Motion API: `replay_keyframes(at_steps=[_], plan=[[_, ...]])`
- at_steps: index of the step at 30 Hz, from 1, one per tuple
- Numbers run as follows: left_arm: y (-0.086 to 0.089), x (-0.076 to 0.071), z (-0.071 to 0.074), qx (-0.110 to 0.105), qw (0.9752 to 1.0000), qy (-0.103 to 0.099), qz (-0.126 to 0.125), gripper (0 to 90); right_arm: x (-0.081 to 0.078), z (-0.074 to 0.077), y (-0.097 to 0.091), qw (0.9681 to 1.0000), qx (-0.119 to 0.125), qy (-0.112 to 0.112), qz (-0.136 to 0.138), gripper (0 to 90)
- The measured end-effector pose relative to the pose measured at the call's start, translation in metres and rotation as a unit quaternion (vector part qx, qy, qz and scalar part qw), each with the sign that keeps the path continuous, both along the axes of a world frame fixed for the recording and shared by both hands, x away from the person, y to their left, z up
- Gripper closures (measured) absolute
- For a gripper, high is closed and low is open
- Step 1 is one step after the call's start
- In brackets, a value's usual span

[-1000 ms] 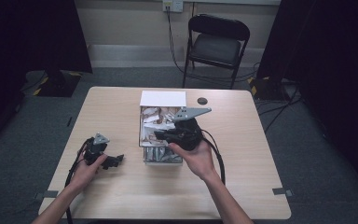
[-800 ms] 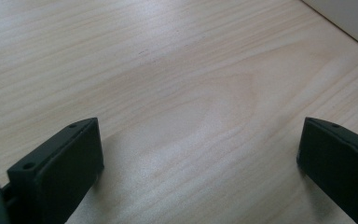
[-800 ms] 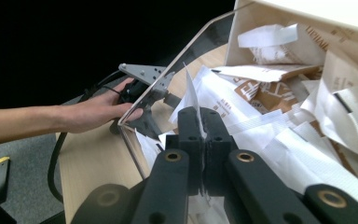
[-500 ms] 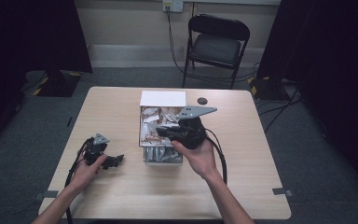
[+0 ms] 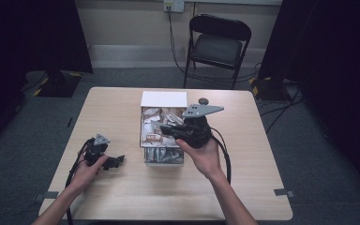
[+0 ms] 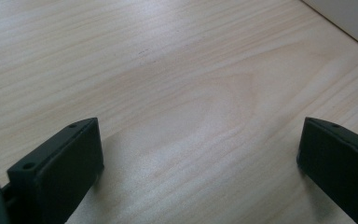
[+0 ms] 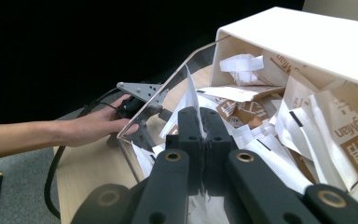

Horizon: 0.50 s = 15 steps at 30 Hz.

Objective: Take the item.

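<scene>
Light wooden surface in a dim room, black folding chair behind. Centre: clear-walled box with a white back panel, heaped with white-and-brown paper sachets. Right tool over the box, jaws clenched on a thin white sachet by its upper edge. Judged light, limp, easily torn or slipped; best taken at a flat sealed edge. Left tool rests on the surface left of the box, jaws spread, holding nothing.

I see a white sachet pinched upright, its thin edge rising at twelve o'clock above the box. That clear-walled box with a white back panel sits mid-table, full of jumbled brown-and-white sachets.
</scene>
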State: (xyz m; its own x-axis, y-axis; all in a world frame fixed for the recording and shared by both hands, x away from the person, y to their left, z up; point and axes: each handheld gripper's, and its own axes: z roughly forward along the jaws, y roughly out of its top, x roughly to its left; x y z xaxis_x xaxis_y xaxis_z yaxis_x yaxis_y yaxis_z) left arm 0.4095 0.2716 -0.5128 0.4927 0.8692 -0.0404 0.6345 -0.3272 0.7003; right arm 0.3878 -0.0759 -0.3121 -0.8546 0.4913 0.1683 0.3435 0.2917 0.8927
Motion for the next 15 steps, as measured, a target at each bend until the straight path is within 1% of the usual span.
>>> replay_keyframes(at_steps=[11, 15], plan=[[0.000, 0.000, 0.000, 0.001, 1.0000, 0.000, 0.000, 0.0, -0.004, 0.009, -0.007, 0.9999, 0.010, -0.009, 0.002, 88.7], [0.000, 0.000, 0.000, 0.000, 1.0000, 0.000, 0.000, 0.0, -0.004, 0.011, -0.009, 0.9999, 0.011, -0.011, 0.001, 88.7]])
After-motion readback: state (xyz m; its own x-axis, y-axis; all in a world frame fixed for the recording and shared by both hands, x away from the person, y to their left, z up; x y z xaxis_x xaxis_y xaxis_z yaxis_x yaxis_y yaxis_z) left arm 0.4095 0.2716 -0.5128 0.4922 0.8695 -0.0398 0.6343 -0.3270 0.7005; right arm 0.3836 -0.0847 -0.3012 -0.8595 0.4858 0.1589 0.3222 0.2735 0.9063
